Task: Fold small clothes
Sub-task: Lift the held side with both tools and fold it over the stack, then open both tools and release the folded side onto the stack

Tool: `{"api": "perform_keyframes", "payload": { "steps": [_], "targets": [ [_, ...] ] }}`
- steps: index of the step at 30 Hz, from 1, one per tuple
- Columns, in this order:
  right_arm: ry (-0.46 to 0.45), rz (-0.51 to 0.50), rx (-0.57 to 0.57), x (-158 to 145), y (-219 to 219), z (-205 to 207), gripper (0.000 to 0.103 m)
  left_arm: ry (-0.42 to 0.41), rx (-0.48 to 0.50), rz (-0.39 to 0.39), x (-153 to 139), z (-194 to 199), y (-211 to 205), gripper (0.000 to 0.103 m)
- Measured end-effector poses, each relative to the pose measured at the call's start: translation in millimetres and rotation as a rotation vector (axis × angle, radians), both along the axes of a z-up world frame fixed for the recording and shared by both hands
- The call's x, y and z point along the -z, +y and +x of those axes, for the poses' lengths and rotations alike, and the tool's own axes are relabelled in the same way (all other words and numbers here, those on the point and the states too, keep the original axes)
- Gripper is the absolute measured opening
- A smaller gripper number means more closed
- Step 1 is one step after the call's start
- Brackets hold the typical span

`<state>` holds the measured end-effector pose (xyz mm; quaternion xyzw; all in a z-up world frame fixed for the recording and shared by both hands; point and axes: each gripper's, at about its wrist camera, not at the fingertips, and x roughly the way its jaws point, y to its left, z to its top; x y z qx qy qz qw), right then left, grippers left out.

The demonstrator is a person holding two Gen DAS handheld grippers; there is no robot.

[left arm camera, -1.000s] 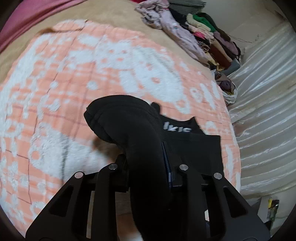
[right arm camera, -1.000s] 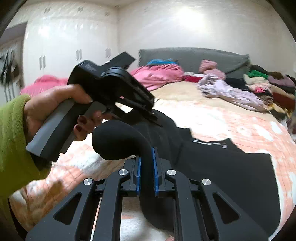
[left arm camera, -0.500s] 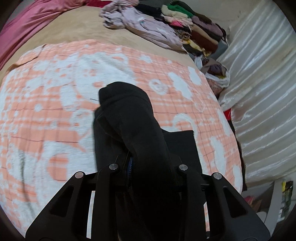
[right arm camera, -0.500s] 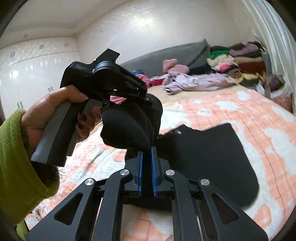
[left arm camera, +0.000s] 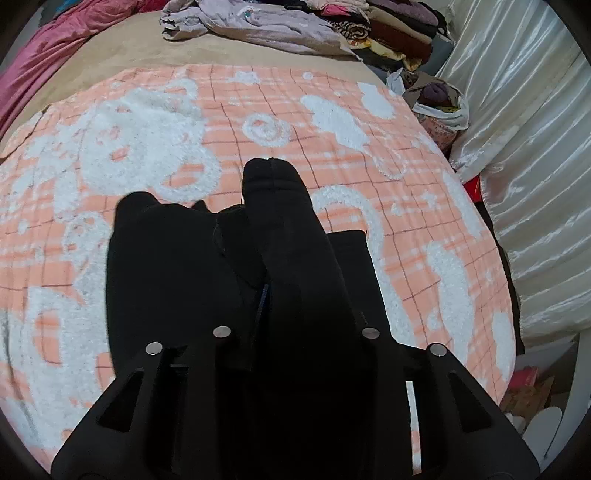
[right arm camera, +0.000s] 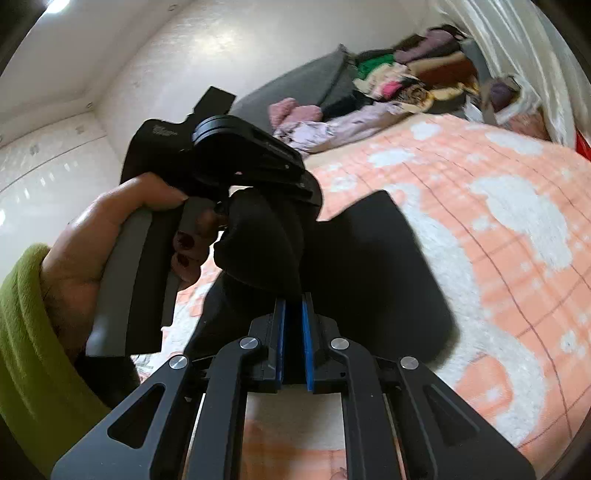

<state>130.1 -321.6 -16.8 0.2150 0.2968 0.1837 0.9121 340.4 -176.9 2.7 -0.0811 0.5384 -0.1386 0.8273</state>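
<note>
Nearest the lens, our right gripper (right arm camera: 293,310) presses its blue pads (right arm camera: 279,332) together on a fold of the black garment (right arm camera: 373,280). Our left gripper (left arm camera: 295,295) has its jaws opening, with a thick roll of the same cloth between them; the cloth hides the pads, so we cannot tell whether they press on it. The garment is plain matte black, partly folded, lying on the orange-and-white blanket (left arm camera: 332,147) with its gripped edge lifted. No print is readable on it. Our left hand (right arm camera: 110,236), in a green sleeve (right arm camera: 26,332), holds the left tool, whose body bears small pale lettering too blurred to read. Beyond lie a lilac garment (left arm camera: 258,26) and a pile of clothes (right arm camera: 424,70).
</note>
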Motion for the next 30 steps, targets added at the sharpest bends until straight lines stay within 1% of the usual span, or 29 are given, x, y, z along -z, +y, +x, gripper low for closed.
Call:
{"api": "perform_keyframes", "payload": {
  "steps": [1, 3, 4, 5, 6, 7, 8, 9, 12, 13, 17, 19, 21, 22, 23, 24, 26, 28, 30],
  "targets": [
    [0.011, 0.006, 0.006, 1.8, -2.2, 1.6, 0.007, 0.003, 0.003, 0.0, 1.9, 0.5, -3.1, 0.025],
    [0.039, 0.016, 0.019, 6.7, -5.0, 1.1, 0.007, 0.01, 0.013, -0.009, 4.9, 0.5, -8.0, 0.036],
    [0.046, 0.018, 0.022, 8.7, -5.6, 2.4, 0.007, 0.007, 0.02, -0.016, 5.2, 0.0, -9.7, 0.038],
    [0.05, 0.016, 0.024, 9.3, -5.0, 2.4, 0.007, 0.004, 0.027, -0.018, 5.0, -0.9, -10.7, 0.043],
    [0.055, 0.011, 0.027, 10.4, -4.9, 2.2, 0.007, 0.001, 0.037, -0.036, 4.3, -1.7, -10.8, 0.053],
    [0.063, 0.003, 0.03, 12.7, -4.8, 1.6, 0.007, 0.007, 0.052, -0.093, 3.1, -2.5, -8.6, 0.057],
    [0.069, -0.001, 0.035, 14.1, -5.0, 0.6, 0.007, 0.018, 0.059, -0.139, 2.1, -3.0, -6.0, 0.058],
    [0.077, -0.002, 0.04, 15.8, -5.3, 0.4, 0.007, 0.019, 0.061, -0.169, -0.8, -4.9, -2.3, 0.058],
    [0.107, 0.013, 0.052, 20.9, -9.8, -1.9, 0.008, -0.037, 0.068, -0.191, -15.9, -16.4, 12.0, 0.057],
    [0.107, 0.014, 0.058, 20.8, -11.5, -4.6, 0.008, -0.073, 0.05, -0.185, -23.0, -22.6, 24.9, 0.057],
    [0.094, 0.014, 0.113, 13.4, -22.1, -14.8, 0.011, -0.135, 0.002, -0.145, -31.8, -39.8, 62.5, 0.056],
    [0.065, 0.023, 0.145, 5.2, -31.8, -20.4, 0.011, -0.175, -0.027, -0.063, -29.2, -50.1, 81.5, 0.056],
    [0.032, 0.019, 0.165, -5.0, -38.4, -23.5, 0.013, -0.188, -0.044, -0.003, -20.4, -58.6, 96.3, 0.056],
    [0.024, 0.02, 0.152, -12.1, -41.4, -19.4, 0.022, -0.183, -0.047, 0.012, -14.8, -62.0, 100.7, 0.056],
    [0.021, 0.022, 0.127, -18.3, -41.7, -13.8, 0.036, -0.177, -0.044, 0.022, -9.6, -64.6, 102.9, 0.056],
    [0.017, 0.017, 0.092, -25.7, -41.2, -6.5, 0.041, -0.167, -0.038, 0.027, -2.9, -67.3, 103.6, 0.056],
    [0.001, -0.036, 0.043, -39.0, -37.6, 10.8, 0.043, -0.156, -0.026, 0.036, 8.0, -71.4, 100.6, 0.056],
    [0.037, -0.118, -0.03, -46.5, -25.7, 37.6, 0.044, -0.169, -0.012, 0.065, 17.0, -78.0, 93.8, 0.056],
    [0.088, -0.155, -0.083, -44.3, -17.0, 66.6, 0.046, -0.185, -0.014, 0.072, 18.4, -82.8, 92.0, 0.056]
  ]
}}
